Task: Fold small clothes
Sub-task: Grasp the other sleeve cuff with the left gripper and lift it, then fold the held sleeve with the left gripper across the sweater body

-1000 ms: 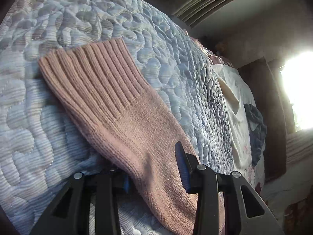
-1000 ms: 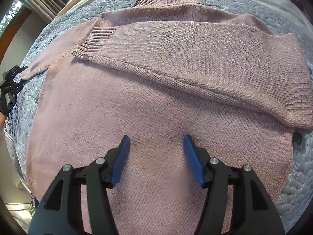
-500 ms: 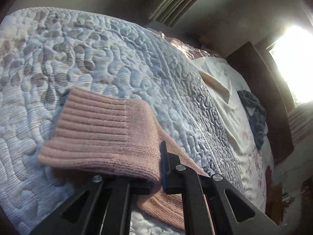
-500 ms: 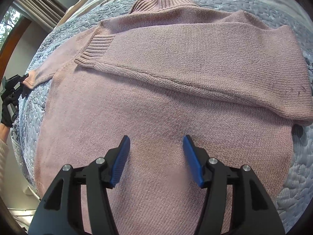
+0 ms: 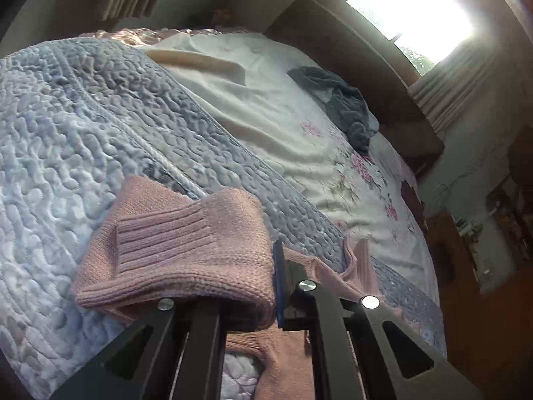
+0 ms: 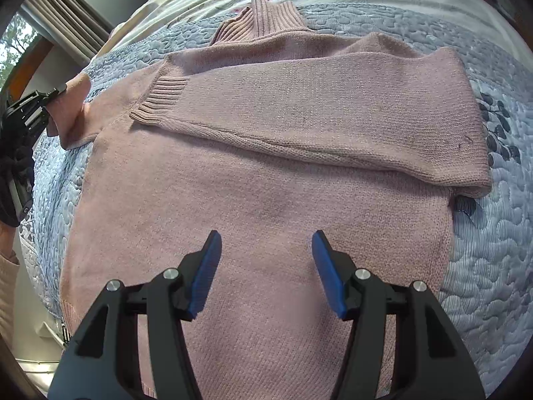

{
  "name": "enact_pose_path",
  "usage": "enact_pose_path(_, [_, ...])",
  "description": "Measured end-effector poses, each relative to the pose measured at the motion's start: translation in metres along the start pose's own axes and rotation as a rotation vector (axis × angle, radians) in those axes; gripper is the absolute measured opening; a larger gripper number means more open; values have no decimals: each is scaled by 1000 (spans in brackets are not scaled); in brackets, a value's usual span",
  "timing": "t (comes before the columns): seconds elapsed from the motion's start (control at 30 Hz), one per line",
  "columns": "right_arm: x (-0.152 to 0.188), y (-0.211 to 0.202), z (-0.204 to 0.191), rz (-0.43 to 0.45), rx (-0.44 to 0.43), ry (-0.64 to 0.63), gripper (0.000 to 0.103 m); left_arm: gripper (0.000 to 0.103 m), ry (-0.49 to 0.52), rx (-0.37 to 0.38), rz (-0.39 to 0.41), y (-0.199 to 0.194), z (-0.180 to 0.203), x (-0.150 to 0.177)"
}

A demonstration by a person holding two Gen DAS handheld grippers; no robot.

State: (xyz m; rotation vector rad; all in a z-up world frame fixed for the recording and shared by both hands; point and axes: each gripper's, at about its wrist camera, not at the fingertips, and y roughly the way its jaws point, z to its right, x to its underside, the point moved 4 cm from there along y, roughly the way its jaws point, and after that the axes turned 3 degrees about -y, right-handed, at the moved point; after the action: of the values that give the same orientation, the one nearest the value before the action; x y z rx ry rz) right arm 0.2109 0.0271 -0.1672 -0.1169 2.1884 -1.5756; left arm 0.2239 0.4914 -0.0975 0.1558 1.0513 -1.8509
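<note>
Left wrist low along quilt [image 5: 66, 126], right overhead — both see sweater [image 6: 266, 183]

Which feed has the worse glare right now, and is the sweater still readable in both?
Left wrist view: the window is blown out to white, the room around it dim, yet the sleeve cuff in the left gripper shows its ribbing. Right wrist view: even light, no glare, and the pink sweater is sharp under the open right gripper; fisheye bending curves the quilt at the edges.

Bed [image 6: 499, 266] – blue quilt, pink sweater [image 6: 266, 180], grey garment [image 5: 346, 106].
</note>
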Motion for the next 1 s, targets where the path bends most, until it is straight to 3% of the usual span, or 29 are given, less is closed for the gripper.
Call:
enact_pose_path(0.17, [6, 3, 11, -6, 0, 23, 57, 6, 24, 94, -58, 34, 55, 44])
enact_pose_path(0.3, [10, 7, 16, -8, -11, 39, 57, 6, 43, 112, -123, 62, 79, 78])
enact_pose_path(0.43, [11, 9, 17, -14, -18, 43, 57, 6, 49, 75, -180, 90, 73, 102])
enact_pose_path(0.6, [8, 12, 18, -29, -16, 36, 57, 7, -16, 44, -280, 108, 43, 125])
enact_pose_path(0.7, [5, 14, 16, -38, -3, 36, 57, 10, -37, 95, -325, 100, 35, 134])
enact_pose_path(0.83, [-6, 11, 6, -38, -17, 32, 58, 14, 6, 167, -393, 66, 29, 135])
enact_pose_path(0.9, [-19, 8, -4, -32, -47, 17, 58, 14, 22, 167, -365, 41, 21, 124])
enact_pose_path(1.0, [-48, 11, -30, -34, -108, 0, 58, 18, 88, 79, -253, 14, 9, 89])
